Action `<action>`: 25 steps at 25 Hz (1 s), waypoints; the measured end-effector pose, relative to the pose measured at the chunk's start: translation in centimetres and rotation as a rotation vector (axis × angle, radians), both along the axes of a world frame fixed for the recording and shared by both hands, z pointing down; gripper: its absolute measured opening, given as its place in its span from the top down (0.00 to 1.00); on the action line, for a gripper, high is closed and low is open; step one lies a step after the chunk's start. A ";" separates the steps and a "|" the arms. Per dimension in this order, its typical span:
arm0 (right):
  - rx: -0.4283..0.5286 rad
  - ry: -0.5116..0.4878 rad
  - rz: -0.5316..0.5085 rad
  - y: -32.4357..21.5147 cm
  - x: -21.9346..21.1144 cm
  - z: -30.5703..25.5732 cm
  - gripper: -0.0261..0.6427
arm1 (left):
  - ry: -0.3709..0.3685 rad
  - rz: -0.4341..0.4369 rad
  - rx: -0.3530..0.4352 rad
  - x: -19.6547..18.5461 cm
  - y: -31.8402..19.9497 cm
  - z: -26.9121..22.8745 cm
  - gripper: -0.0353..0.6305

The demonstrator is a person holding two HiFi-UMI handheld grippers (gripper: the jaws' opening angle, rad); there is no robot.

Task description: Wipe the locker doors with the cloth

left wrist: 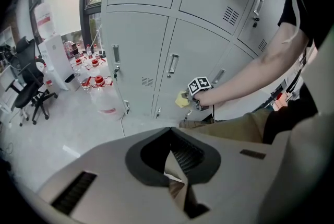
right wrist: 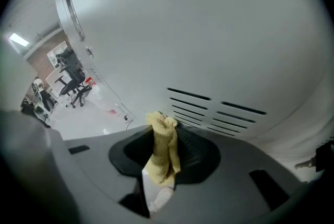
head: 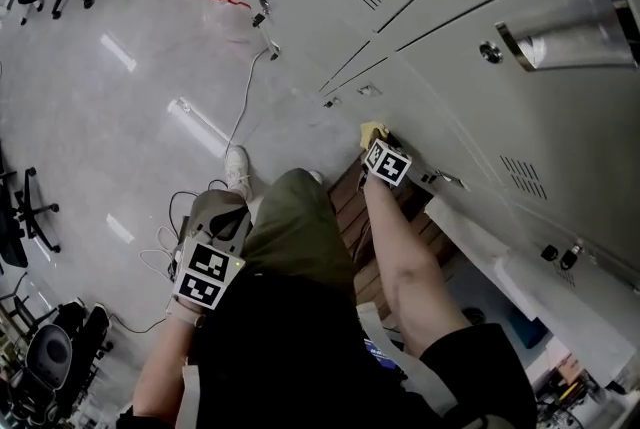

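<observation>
My right hand-held gripper (right wrist: 164,137) clamps the soft, light cloth (right wrist: 163,157) mid-bunch, locker door (right wrist: 198,30) at twelve o'clock; my left hand-held gripper (left wrist: 172,160) is closed, empty.

Nothing legible anywhere. The marker cube (head: 386,163) just right of centre in the head view carries black-and-white squares, no letters. The second marker cube (head: 208,274), seven o'clock, is the same. In the left gripper view, the water jug (left wrist: 103,97) at nine o'clock and the white dispenser (left wrist: 52,53) at ten o'clock have red labels, print too small to read.
</observation>
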State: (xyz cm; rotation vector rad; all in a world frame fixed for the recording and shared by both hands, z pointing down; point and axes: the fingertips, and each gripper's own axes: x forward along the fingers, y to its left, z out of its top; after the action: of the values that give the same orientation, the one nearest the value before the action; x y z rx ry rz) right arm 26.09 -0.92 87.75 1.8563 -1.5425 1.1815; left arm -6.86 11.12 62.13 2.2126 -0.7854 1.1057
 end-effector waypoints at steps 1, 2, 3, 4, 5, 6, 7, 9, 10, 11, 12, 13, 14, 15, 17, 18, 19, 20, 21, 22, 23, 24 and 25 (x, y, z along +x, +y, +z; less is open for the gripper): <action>0.006 -0.009 -0.005 -0.6 -0.6 -0.1 0.78 | 0.001 -0.001 0.002 -0.4 -0.3 0.0 0.94; 0.012 -0.017 -0.010 -1.2 -1.3 -0.3 0.78 | 0.002 -0.002 0.004 -0.7 -0.6 0.0 0.94; 0.019 -0.025 -0.014 -1.8 -1.9 -0.4 0.78 | 0.003 -0.002 0.004 -1.1 -0.9 0.0 0.94; 0.026 -0.033 -0.018 -2.3 -2.6 -0.6 0.78 | 0.004 -0.001 0.004 -1.5 -1.2 0.0 0.94; 0.032 -0.040 -0.022 -2.9 -3.3 -0.7 0.78 | 0.006 0.002 0.004 -1.8 -1.5 0.0 0.94; 0.038 -0.048 -0.027 -3.5 -3.9 -0.8 0.78 | 0.008 0.006 0.005 -2.1 -1.8 0.0 0.94; 0.044 -0.055 -0.030 -4.1 -4.5 -0.9 0.78 | 0.009 0.011 0.005 -2.5 -2.2 0.0 0.94; 0.055 -0.067 -0.037 -5.3 -5.7 -1.1 0.78 | 0.012 0.019 0.009 -3.2 -3.0 -0.1 0.94; 0.060 -0.072 -0.038 -5.8 -6.2 -1.2 0.78 | 0.013 0.022 0.012 -3.6 -3.4 0.0 0.94; 0.065 -0.077 -0.036 -6.3 -6.7 -1.3 0.78 | 0.014 0.025 0.014 -3.9 -3.8 0.0 0.94; 0.069 -0.083 -0.030 -6.8 -7.2 -1.4 0.78 | 0.015 0.031 0.016 -4.3 -4.3 0.0 0.94; 0.075 -0.090 -0.024 -7.2 -7.6 -1.5 0.78 | 0.017 0.038 0.018 -4.7 -4.7 0.0 0.94; 0.082 -0.096 -0.019 -7.6 -8.1 -1.6 0.78 | 0.019 0.047 0.021 -5.0 -5.2 0.1 0.94; 0.089 -0.101 -0.019 -8.1 -8.6 -1.8 0.78 | 0.023 0.056 0.023 -5.3 -5.6 0.0 0.94; 0.102 -0.114 -0.033 -8.8 -9.7 -2.4 0.78 | 0.032 0.072 0.027 -5.7 -6.4 0.0 0.94; 0.106 -0.122 -0.045 -9.1 -10.4 -2.8 0.78 | 0.038 0.081 0.028 -5.8 -6.8 -0.1 0.94; 0.111 -0.129 -0.059 -9.3 -11.1 -3.2 0.78 | 0.043 0.090 0.031 -6.0 -7.3 -0.2 0.94; 0.120 -0.137 -0.070 -9.4 -11.7 -3.7 0.78 | 0.049 0.102 0.035 -6.1 -7.8 -0.4 0.94; 0.131 -0.145 -0.074 -9.5 -12.3 -4.3 0.78 | 0.055 0.114 0.039 -6.2 -8.4 -0.6 0.94; 0.143 -0.152 -0.073 -9.5 -12.7 -4.9 0.78 | 0.062 0.127 0.044 -6.3 -9.0 -0.8 0.94; 0.155 -0.160 -0.070 -9.4 -13.2 -5.6 0.78 | 0.070 0.138 0.049 -6.3 -9.6 -1.0 0.94; 0.166 -0.167 -0.067 -9.2 -13.6 -6.4 0.78 | 0.079 0.150 0.054 -6.2 -10.1 -1.3 0.94; 0.176 -0.172 -0.066 -9.0 -14.0 -7.2 0.78 | 0.089 0.162 0.058 -6.0 -10.5 -1.6 0.94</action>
State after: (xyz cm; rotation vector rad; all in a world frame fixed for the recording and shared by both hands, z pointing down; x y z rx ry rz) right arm 12.12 -9.90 80.53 1.8365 -1.8414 1.2372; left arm -12.89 0.65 60.49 2.3911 -0.6170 1.0632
